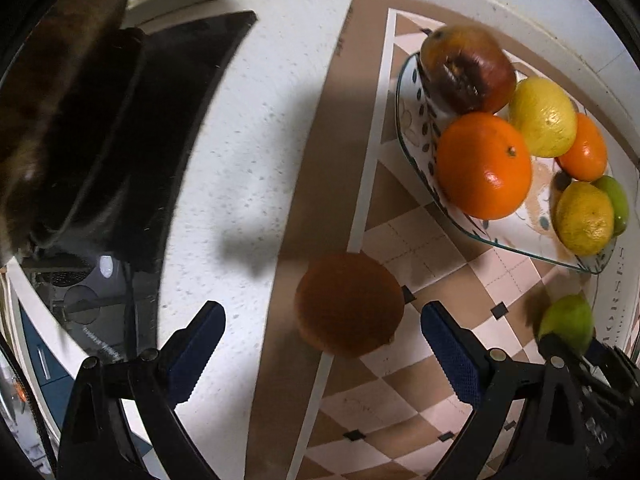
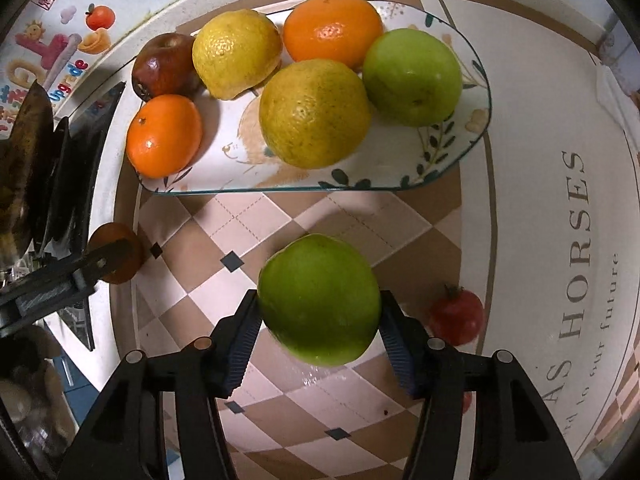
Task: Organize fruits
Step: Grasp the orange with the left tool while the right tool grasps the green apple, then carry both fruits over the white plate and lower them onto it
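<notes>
A glass plate [image 2: 460,160] [image 1: 516,246] on the patterned mat holds several fruits: oranges [image 2: 164,136], lemons [image 2: 314,114], a red apple [image 2: 166,66] and a green apple [image 2: 412,76]. My right gripper [image 2: 318,334] is shut on a second green apple [image 2: 318,300], held above the mat in front of the plate; that apple also shows in the left wrist view [image 1: 566,322]. My left gripper [image 1: 322,346] is open, its jaws on either side of a brown round fruit [image 1: 348,304] on the mat's left edge, not touching it.
A small red fruit [image 2: 458,316] lies on the mat to the right. A black stove [image 1: 132,132] with a dark pan [image 1: 52,92] stands at the left. The white counter [image 1: 248,152] runs between stove and mat. A wall with stickers [image 2: 52,52] is behind.
</notes>
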Available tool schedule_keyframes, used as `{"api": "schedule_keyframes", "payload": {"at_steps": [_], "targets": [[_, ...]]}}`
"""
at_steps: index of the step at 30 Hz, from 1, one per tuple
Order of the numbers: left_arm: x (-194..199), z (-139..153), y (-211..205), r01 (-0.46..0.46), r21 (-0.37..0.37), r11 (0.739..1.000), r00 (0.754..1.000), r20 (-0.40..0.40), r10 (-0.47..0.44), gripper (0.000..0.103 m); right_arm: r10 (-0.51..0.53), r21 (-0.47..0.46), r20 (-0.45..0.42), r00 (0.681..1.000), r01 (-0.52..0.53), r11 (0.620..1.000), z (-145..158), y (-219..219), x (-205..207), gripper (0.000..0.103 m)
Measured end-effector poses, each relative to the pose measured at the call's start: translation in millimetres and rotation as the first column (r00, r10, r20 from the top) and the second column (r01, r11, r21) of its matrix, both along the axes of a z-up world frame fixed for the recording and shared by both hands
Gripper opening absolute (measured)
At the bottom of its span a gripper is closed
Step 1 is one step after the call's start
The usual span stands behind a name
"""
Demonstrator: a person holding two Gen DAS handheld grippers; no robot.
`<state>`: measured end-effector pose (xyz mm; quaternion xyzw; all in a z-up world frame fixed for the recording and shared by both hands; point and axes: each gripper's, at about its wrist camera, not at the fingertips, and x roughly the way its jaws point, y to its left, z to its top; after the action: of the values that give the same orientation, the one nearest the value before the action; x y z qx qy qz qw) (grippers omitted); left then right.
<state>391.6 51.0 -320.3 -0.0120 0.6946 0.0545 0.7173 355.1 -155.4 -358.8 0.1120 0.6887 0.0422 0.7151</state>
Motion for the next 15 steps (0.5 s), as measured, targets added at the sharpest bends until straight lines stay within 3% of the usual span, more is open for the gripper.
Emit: {"api": "schedule_keyframes", "payload": {"at_steps": [1,3,4,9,15], "targets": [[1,-2,-2,0.011,-0.006,1.0,1.0,0.009,-0.011,0.096,0.001,0.001,0.002,1.0,-0.001,1.0,1,-1,-1,0.061],[2,-6,-6,0.034,0.002,0.999,0.999,0.018,-0.034,0.063,0.002,0.008,0.008,1.0,-0.002,1.0,4,-3,-4,0.061],[2,-8,-9,0.045,-0.01,0.999,0.999,0.012,-0.045,0.054,0.003,0.014,0.013,1.0,-0.003,1.0,7,-4,-5,0.061],[-5,-2,-23,0.067,0.001,0.998,0.997,0.043,-0.067,0.054,-0.007,0.057,0.057,0.998,0.004,0.998,34,-13,-5,0.061],[-8,61,-53,0.069,-0.163,0.984,0.987,0.152,-0.044,0.054,-0.106,0.165,0.124,0.987,0.084,0.983,81,-49,8,0.061]]}}
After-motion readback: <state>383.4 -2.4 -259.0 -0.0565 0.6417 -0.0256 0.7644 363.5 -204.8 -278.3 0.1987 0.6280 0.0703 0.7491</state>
